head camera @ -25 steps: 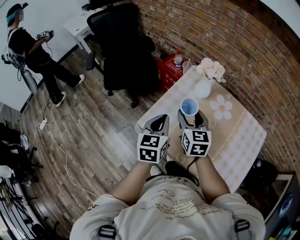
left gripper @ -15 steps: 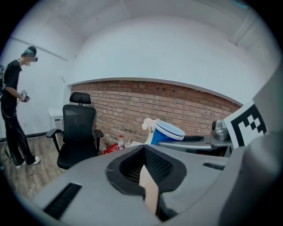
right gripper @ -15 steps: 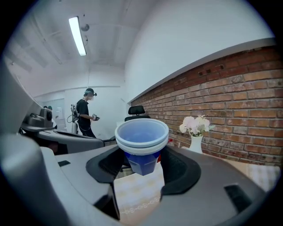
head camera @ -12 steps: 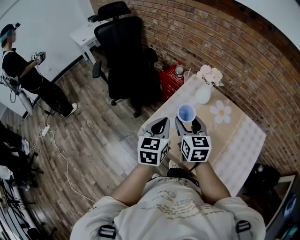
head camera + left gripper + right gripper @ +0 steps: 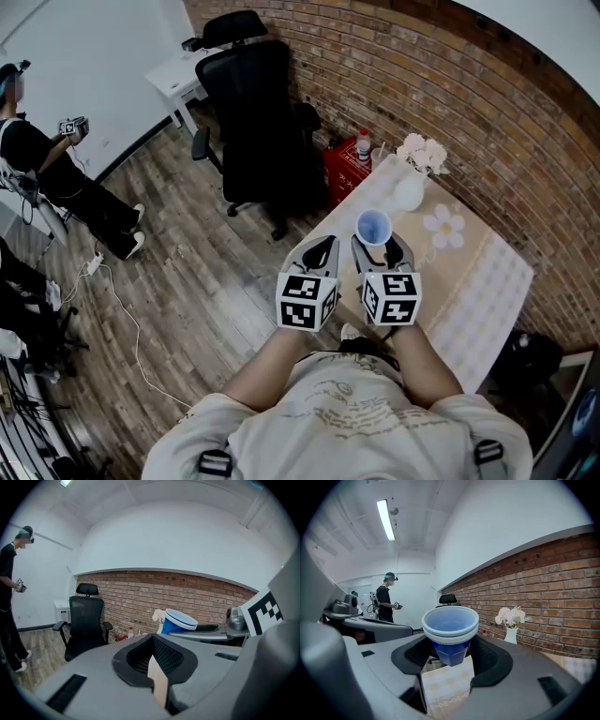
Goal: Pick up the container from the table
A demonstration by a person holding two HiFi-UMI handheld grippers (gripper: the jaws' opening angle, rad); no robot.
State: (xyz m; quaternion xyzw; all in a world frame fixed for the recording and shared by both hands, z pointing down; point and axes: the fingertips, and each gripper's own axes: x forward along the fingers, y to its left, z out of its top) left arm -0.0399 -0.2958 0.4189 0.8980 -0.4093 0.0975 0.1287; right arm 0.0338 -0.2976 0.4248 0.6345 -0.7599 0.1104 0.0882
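Container (image 5: 450, 631) gripped below its rim by right tool (image 5: 379, 248), upright, likely so the flare stops slipping; apparently off table (image 5: 473, 281). Left tool (image 5: 317, 253) closed, empty.

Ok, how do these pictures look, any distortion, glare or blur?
Head view: strong fisheye, the brick wall bows, all sharp. Right gripper view: dark rounded corners, the ceiling light blown out, the blue cup crisp. Left gripper view: same dark corners, soft even light.

**Head view:** from overhead, facing steeply down, worktop (image 5: 487, 281) at 1 o'clock. **Gripper views:** close behind each pair of jaws, nearly level. Both share the brick wall (image 5: 187, 592), black chair (image 5: 86, 620) and container (image 5: 180, 620).
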